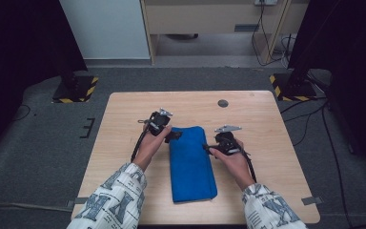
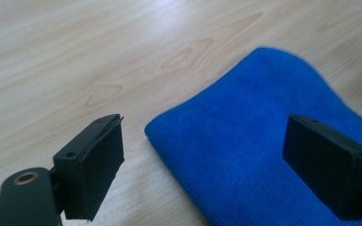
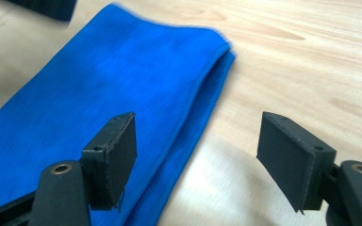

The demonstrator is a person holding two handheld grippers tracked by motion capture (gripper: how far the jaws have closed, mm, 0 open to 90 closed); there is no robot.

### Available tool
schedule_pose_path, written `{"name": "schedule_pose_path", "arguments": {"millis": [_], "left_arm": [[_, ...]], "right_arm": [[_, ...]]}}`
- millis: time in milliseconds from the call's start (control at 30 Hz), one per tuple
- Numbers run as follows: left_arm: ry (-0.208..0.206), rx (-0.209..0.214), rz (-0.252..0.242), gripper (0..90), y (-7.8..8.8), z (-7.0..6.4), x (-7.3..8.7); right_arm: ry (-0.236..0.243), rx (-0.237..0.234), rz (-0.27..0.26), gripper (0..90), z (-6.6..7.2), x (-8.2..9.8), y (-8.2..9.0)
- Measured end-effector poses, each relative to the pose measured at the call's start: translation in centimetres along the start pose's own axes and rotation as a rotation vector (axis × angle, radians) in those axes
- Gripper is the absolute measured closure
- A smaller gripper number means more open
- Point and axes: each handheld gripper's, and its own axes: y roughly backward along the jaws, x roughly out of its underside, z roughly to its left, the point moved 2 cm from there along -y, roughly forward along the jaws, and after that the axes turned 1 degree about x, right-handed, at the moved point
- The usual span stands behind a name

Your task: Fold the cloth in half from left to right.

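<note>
Both sets of fingers wide open, straddling blue towel (image 1: 192, 162) edges at 12 o'clock; may pinch single layer, unfolding it.

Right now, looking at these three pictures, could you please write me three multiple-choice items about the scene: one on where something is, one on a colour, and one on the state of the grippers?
1. Where does the folded blue cloth lie on the light wooden table?
A. between the two grippers
B. left of both grippers
C. off the table, on the floor

2. What colour is the small round disc near the table's far edge?
A. yellow
B. dark grey
C. blue

3. How do the jaws of the left gripper and the right gripper stand?
A. both shut on the cloth
B. one open, one shut
C. both open

Answers:
1 A: the high view shows one gripper at each long side of the cloth.
2 B: the disc looks dark grey against the pale wood.
3 C: each gripper view shows a wide gap between its jaws, with nothing clamped.
</note>
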Motion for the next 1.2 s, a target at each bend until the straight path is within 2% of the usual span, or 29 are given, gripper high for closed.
{"name": "schedule_pose_path", "arguments": {"millis": [100, 167, 267, 433, 533, 600, 667, 800, 1000, 1200], "left_arm": [[0.016, 0.001, -0.001, 12.1, -0.3, 0.2, 0.6], [0.017, -0.003, 0.003, 12.1, -0.5, 0.4, 0.8], [0.026, -0.009, 0.004, 12.1, -0.8, 0.8, 1.1], [0.077, -0.011, -0.003, 11.7, -1.2, 1.4, 1.4], [0.064, -0.047, -0.004, 11.7, -1.3, 1.7, 1.5], [0.081, -0.055, -0.001, 11.8, -1.3, 1.9, 1.6], [0.078, -0.056, 0.004, 11.9, -1.5, 2.0, 1.6], [0.073, -0.047, 0.018, 13.2, -2.0, 2.0, 1.9], [0.085, -0.041, 0.026, 17.6, -2.5, 2.4, 2.1], [0.071, -0.021, 0.016, 22.3, -2.8, 2.4, 2.0]], "right_arm": [[-0.028, -0.002, -0.003, 29.8, -0.8, -0.6, -0.7], [-0.029, -0.007, -0.001, 30.1, -1.0, -1.0, -1.1], [-0.034, -0.022, -0.002, 32.0, -0.8, -1.8, -1.6], [-0.021, -0.038, -0.012, 38.5, -0.3, -3.0, -2.5], [-0.047, -0.043, -0.021, 38.2, -0.3, -3.9, -3.1], [-0.050, -0.034, -0.019, 38.2, -0.4, -4.5, -3.5], [-0.058, -0.028, -0.012, 38.9, -0.5, -5.0, -4.0], [-0.025, -0.007, 0.032, 40.2, -0.4, -5.1, -5.3], [-0.046, 0.010, 0.059, 41.8, -0.9, -4.9, -6.4], [-0.018, 0.024, 0.085, 44.3, -0.8, -4.5, -7.2]]}}
